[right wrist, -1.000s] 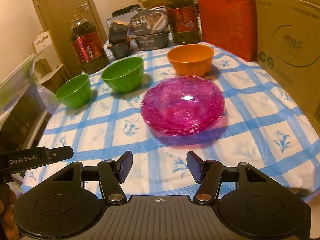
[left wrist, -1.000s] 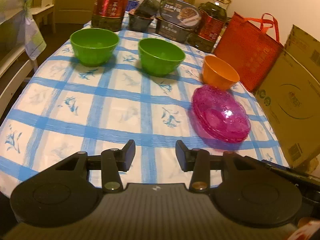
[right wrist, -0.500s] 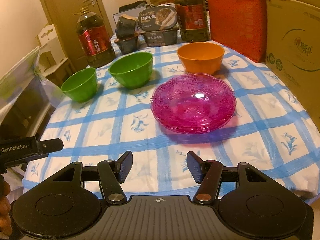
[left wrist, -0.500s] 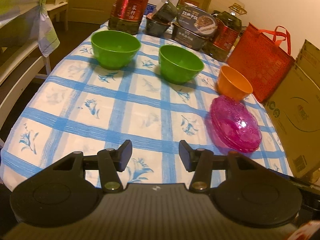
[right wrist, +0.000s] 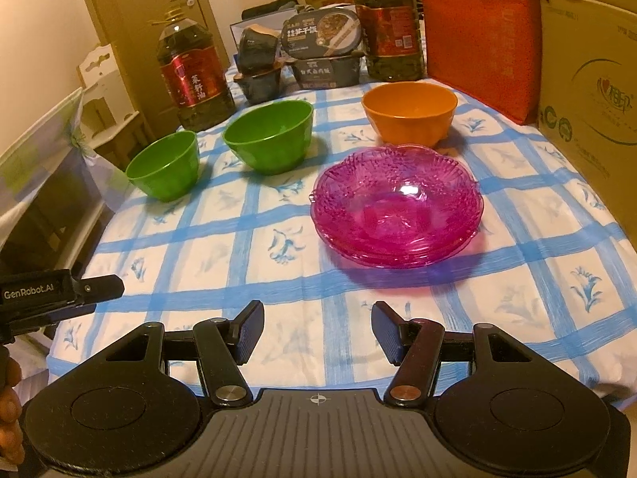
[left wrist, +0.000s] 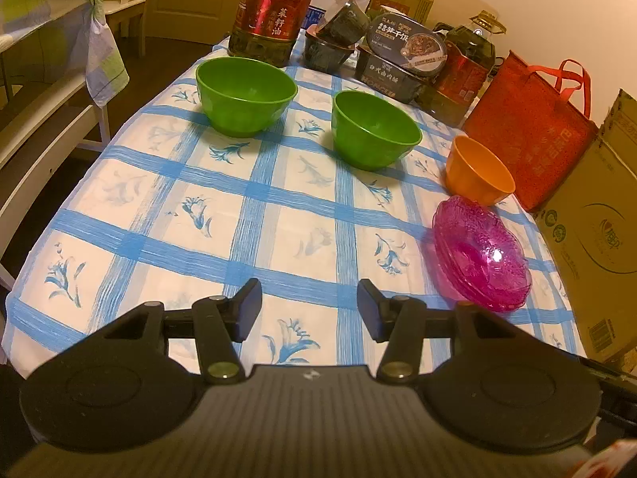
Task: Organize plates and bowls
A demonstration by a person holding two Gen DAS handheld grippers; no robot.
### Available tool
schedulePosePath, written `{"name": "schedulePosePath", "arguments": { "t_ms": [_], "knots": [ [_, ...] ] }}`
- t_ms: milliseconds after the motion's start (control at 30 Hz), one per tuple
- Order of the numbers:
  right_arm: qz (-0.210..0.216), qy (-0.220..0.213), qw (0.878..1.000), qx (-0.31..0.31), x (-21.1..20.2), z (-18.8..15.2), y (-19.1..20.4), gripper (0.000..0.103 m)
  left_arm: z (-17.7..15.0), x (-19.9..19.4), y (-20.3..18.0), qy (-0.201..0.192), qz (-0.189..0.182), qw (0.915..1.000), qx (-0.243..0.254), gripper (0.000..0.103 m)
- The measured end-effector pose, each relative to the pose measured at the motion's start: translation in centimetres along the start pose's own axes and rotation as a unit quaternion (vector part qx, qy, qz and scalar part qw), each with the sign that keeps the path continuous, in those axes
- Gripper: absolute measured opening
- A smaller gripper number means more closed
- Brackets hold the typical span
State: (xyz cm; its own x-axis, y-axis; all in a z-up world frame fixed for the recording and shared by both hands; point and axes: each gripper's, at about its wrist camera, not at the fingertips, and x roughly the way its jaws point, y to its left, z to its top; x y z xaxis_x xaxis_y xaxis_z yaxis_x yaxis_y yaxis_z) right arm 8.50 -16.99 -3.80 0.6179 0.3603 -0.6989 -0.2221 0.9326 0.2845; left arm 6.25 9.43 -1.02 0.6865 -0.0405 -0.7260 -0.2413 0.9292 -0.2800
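The left gripper [left wrist: 309, 306] hovers over the near edge of the table [left wrist: 131, 203], its jaws just having spread wider with nothing between them. The right gripper [right wrist: 317, 331] hangs over the same near edge, jaws spread and empty. A stack of pink glass plates [right wrist: 397, 206] sits toward the table's right edge, with an orange bowl [right wrist: 410, 112] just behind it. Two green bowls [left wrist: 246, 95] [left wrist: 375, 134] stand apart nearer the far left. Oil bottles [right wrist: 193, 79], food boxes [right wrist: 318, 32] and a red bag [right wrist: 481, 36] line the far edge; a cardboard box [right wrist: 589, 91] flanks the right edge.
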Motion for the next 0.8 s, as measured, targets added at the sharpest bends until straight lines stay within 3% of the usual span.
{"name": "schedulePosePath", "arguments": {
  "t_ms": [333, 800],
  "knots": [
    [-0.012, -0.016, 1.0, 0.018, -0.1, 1.8, -1.9, 0.06, 1.1, 1.5, -2.1, 0.003, -0.017, 0.9998, 0.011, 0.051],
    [-0.051, -0.047, 0.996, 0.056, 1.8, 7.8, -8.8, 0.06, 5.2, 8.0, -10.2, 0.021, -0.066, 0.9964, 0.049, 0.052]
  ]
}}
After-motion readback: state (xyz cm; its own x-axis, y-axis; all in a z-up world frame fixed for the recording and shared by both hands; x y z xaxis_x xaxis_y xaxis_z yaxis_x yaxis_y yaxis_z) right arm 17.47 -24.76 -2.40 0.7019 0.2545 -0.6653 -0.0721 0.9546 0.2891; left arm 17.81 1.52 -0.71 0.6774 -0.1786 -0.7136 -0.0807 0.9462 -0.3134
